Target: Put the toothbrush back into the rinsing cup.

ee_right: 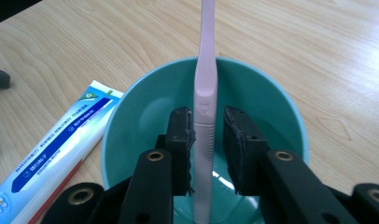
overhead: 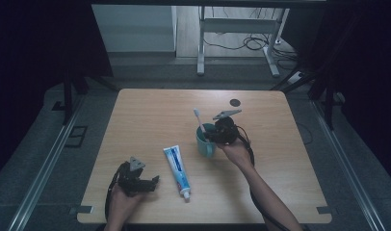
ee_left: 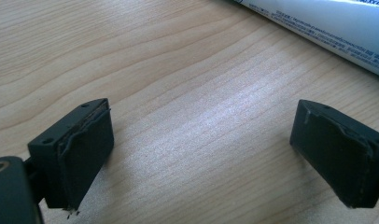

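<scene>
A teal cup (overhead: pixel 204 145) stands right of the table's middle, with its rim (ee_right: pixel 281 107) wide in the right gripper view. A pink toothbrush (overhead: pixel 198 118) stands in it, bristles up, leaning to the far left. My right gripper (overhead: pixel 215 134) reaches into the cup from the right. Its jaws flank the toothbrush handle (ee_right: pixel 206 93): one pad touches it and a narrow gap shows at the other. A blue-and-white toothpaste tube (overhead: pixel 177 171) lies flat near the front edge, cap toward me. My left gripper (overhead: pixel 152 183) rests left of the tube, open wide over bare wood (ee_left: pixel 201 158).
A small dark round mark (overhead: pixel 235 102) sits on the wooden table (overhead: pixel 150 110) behind the cup. The toothpaste tube (ee_left: pixel 327 28) crosses the top right corner of the left gripper view. A white metal frame (overhead: pixel 237 29) and cables stand on the floor beyond the table.
</scene>
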`<state>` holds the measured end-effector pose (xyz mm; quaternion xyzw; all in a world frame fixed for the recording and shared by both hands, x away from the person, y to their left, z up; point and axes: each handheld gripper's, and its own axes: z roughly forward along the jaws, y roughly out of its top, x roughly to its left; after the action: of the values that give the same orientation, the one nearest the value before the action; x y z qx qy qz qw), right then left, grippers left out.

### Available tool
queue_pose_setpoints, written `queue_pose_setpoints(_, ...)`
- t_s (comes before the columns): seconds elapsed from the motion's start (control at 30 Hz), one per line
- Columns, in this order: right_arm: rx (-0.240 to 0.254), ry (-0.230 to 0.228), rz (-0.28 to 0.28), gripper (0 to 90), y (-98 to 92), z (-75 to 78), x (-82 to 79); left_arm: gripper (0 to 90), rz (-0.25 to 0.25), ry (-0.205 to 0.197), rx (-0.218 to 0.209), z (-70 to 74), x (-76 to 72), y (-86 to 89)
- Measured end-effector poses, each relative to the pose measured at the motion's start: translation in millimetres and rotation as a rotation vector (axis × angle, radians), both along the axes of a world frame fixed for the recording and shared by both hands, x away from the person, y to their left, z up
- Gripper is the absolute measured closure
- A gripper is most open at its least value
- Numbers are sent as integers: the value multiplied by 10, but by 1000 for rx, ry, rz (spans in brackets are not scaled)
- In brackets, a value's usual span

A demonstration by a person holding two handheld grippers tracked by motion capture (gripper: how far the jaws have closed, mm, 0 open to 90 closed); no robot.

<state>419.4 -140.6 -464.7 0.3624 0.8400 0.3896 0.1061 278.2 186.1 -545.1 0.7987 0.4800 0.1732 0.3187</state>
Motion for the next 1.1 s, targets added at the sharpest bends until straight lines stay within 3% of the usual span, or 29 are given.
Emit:
queue_pose_setpoints(0.53, -17, -30, 48, 500, -69, 191, -140, 63, 0, -1, 1, 0, -1, -2)
queue_pose_setpoints(1.1, -23, -40, 61, 428, -262, 261, -322, 68, -2, -3, 0, 0, -2, -2)
